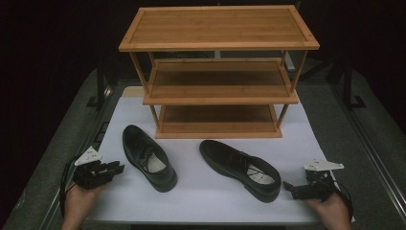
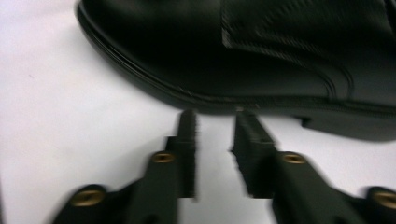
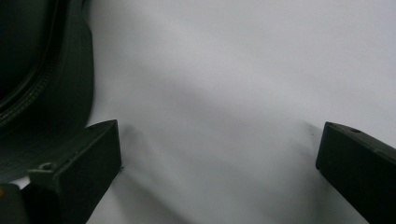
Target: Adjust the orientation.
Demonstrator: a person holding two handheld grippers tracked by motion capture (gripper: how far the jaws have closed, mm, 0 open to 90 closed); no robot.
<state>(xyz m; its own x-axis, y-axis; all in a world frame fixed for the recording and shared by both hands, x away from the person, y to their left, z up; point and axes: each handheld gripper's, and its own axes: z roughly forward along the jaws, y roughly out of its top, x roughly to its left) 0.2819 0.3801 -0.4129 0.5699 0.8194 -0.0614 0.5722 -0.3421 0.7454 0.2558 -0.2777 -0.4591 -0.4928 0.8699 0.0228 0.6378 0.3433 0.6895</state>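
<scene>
Two black leather lace-up shoes lie on a white mat (image 1: 201, 201). The left shoe (image 1: 149, 158) points toe-forward toward me; the right shoe (image 1: 239, 168) lies slanted with its heel at the near right. My left gripper (image 1: 117, 167) is held just left of the left shoe. In the left gripper view its jaws (image 2: 215, 116) stand a narrow gap apart, empty, their tips close to the shoe's sole edge (image 2: 261, 51). My right gripper (image 1: 288, 187) sits right of the other shoe's heel. In the right gripper view it (image 3: 219, 135) is wide open over bare mat, with the shoe (image 3: 42, 84) beside its left jaw.
A three-tier bamboo shoe rack (image 1: 218, 91) stands at the back of the mat, all of its shelves bare. Grey table surface surrounds the mat, and dark stands rise at both far sides.
</scene>
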